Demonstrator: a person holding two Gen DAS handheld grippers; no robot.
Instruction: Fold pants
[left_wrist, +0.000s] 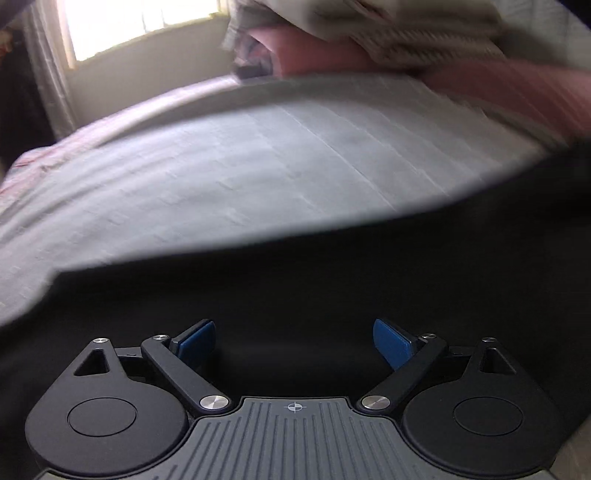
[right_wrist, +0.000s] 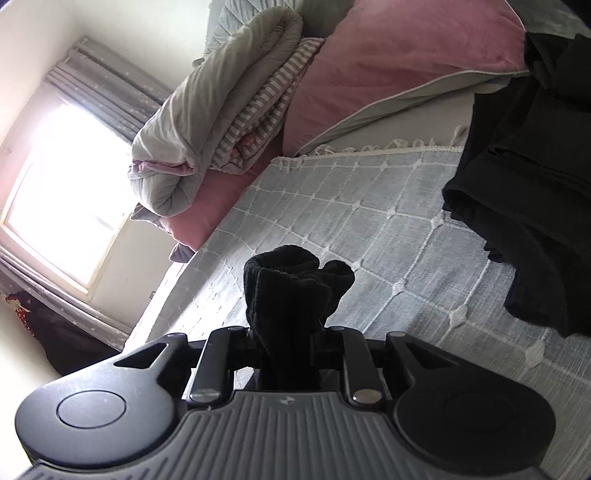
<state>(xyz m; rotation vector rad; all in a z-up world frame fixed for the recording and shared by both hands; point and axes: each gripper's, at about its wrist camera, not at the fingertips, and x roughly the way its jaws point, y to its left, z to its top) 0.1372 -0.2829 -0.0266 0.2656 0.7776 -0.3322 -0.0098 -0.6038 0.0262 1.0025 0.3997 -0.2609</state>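
The black pants (left_wrist: 332, 277) spread across the lower half of the left wrist view, lying on the grey bedspread (left_wrist: 221, 166). My left gripper (left_wrist: 293, 326) hovers just above this dark cloth, jaws wide open, with nothing between the blue pads (left_wrist: 389, 341). In the right wrist view, my right gripper (right_wrist: 288, 332) is shut on a bunched fold of the black pants (right_wrist: 295, 284). That fold sticks up past the fingers and hides their tips. The left wrist view is blurred by motion.
A heap of dark clothing (right_wrist: 535, 184) lies at the right on the checked bedspread (right_wrist: 369, 221); I cannot tell if it is the same garment. Pink pillows (right_wrist: 388, 74) and a rolled blanket (right_wrist: 221, 110) sit at the bed's head. A bright window (right_wrist: 62, 184) is at the left.
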